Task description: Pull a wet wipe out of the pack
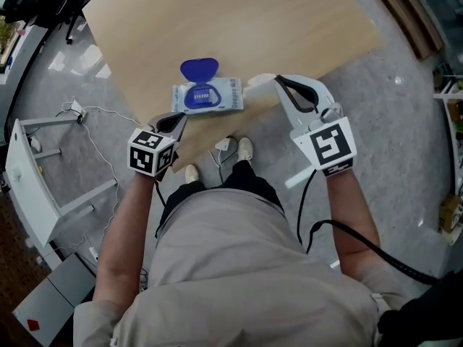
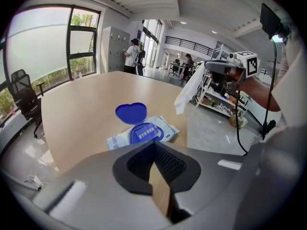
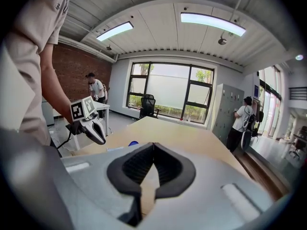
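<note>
The pack [image 1: 207,96] lies flat near the front edge of the table [image 1: 239,20], with its blue lid [image 1: 199,69] flipped open. A white wipe [image 1: 259,83] hangs just past the pack's right end, pinched in the pressed-together jaws of the right gripper [image 1: 278,80]. The left gripper [image 1: 181,118] hovers at the table edge just in front of the pack, its jaws closed on nothing.

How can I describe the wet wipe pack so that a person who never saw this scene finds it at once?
Look at the light wooden table; near its edge closest to the person lies a flat white soft pack with a blue label. Its rounded blue lid is flipped open, unlike the plain white wipe beside it in the right gripper.
</note>
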### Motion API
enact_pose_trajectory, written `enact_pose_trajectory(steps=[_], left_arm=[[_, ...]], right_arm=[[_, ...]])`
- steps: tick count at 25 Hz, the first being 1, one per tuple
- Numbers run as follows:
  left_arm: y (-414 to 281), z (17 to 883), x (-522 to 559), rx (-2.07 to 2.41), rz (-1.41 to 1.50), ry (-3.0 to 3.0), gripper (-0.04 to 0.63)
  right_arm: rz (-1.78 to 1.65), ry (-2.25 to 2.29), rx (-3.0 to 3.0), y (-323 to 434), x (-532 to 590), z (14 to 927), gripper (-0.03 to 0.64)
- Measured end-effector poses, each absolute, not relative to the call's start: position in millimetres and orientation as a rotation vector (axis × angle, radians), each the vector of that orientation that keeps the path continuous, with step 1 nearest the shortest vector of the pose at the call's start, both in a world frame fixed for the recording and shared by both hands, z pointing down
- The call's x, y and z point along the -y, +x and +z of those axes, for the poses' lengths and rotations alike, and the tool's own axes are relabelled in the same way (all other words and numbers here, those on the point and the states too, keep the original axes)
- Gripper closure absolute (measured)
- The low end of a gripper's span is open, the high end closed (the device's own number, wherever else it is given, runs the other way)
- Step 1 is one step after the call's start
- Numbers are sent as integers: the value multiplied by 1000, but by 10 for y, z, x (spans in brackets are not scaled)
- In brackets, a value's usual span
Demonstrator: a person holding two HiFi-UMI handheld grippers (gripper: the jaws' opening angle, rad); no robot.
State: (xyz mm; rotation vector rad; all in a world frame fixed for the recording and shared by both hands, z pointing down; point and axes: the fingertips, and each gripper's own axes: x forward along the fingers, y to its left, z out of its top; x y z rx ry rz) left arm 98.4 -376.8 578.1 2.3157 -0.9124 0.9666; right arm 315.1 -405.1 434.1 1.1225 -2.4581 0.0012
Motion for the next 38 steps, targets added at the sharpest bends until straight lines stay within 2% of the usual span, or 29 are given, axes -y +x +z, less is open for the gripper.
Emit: enact_pose_trajectory(steps=[10,17,24,31,38], left_arm=[[660,4659,3235,765,704,2610,589],[-211,3876,2548,681,534,2788,589],[-937,3540,1807,526,449,2883,589],[-1023,3281,1150,387,388,2954,589],[-629,3128,355,345,402,2993,589]], right_arm=[[-18,1326,2355,2806,3435,3859,614],[-41,1525,2252,2067,2683,3481,612],[-17,1648,2215,1287,1771,3157,614],[-51,1620,2223,826,1028,2928,614],[-65,1581,2298,833,248,2736,614]])
